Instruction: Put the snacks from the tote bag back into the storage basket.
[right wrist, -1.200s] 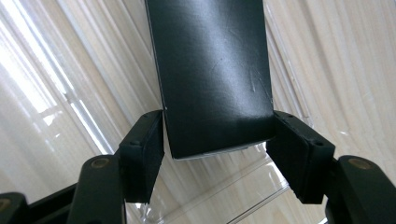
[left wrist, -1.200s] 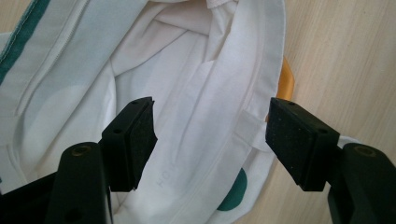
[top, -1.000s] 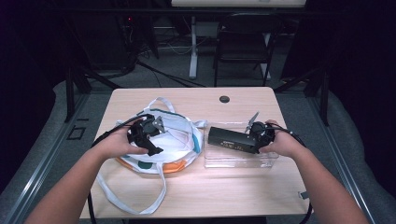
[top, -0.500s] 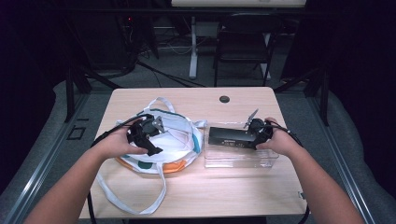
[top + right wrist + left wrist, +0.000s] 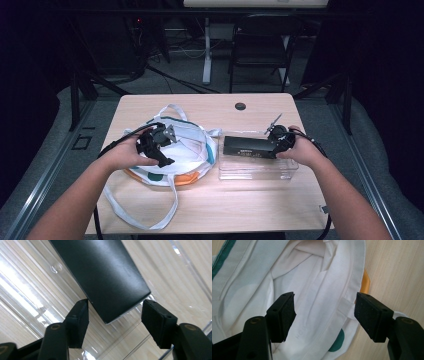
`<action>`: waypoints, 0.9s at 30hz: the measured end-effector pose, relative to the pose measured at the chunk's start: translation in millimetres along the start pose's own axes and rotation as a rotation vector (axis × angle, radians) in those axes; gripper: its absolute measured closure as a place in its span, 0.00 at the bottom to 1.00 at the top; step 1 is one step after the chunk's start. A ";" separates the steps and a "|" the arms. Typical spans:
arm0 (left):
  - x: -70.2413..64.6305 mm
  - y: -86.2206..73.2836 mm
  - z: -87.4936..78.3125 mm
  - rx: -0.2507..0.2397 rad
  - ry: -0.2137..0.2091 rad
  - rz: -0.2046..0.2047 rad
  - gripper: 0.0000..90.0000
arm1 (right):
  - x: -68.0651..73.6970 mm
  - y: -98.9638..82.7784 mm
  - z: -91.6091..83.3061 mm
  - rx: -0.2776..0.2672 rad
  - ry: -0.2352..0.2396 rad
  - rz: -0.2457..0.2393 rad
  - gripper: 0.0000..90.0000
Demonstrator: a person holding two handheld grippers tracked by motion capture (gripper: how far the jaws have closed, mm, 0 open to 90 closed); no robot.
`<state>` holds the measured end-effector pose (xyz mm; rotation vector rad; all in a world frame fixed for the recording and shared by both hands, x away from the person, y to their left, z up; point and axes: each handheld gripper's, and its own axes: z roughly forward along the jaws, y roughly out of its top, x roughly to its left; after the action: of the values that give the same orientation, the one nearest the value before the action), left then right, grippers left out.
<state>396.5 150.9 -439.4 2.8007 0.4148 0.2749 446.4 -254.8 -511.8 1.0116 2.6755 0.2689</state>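
Observation:
A white tote bag (image 5: 192, 145) with teal and orange patches lies on the left half of the table. My left gripper (image 5: 161, 150) hovers over it, open. In the left gripper view the jaws of the left gripper (image 5: 324, 307) stand wide above the bag's white cloth (image 5: 312, 277), with nothing pinched. A long black box (image 5: 247, 146) lies in a clear plastic tray (image 5: 255, 170) on the right. My right gripper (image 5: 276, 142) is at the box's right end. Its jaws have just been closing. The right gripper (image 5: 115, 312) has the end of the box (image 5: 105, 272) between its pads (image 5: 155, 315), with a gap on each side.
The bag's long white straps (image 5: 135, 215) trail towards the wooden table's (image 5: 225, 205) front edge. A small black round cap (image 5: 240, 106) sits in the tabletop at the back. A dark chair (image 5: 260, 50) and desk legs stand beyond the table.

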 end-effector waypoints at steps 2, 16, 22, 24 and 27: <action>0.3 -0.2 0.3 0.000 0.000 0.002 0.36 | 1.8 1.3 2.2 0.007 0.004 -0.005 0.45; 1.2 -3.7 1.4 0.001 0.000 0.005 0.36 | 6.5 14.7 6.1 -0.018 0.008 0.008 0.48; 1.0 -5.3 2.3 -0.001 0.001 -0.004 0.36 | 4.8 18.1 7.5 -0.014 -0.013 0.015 0.46; 0.3 -5.7 2.7 -0.002 -0.001 -0.009 0.36 | 5.0 18.8 9.5 -0.031 -0.022 0.028 0.45; 0.4 -6.3 3.4 0.004 -0.003 -0.007 0.36 | 3.8 20.6 9.6 -0.014 -0.023 0.021 0.45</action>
<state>396.1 155.8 -444.5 2.8030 0.4254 0.2690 459.4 -236.2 -516.1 1.0334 2.6397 0.2777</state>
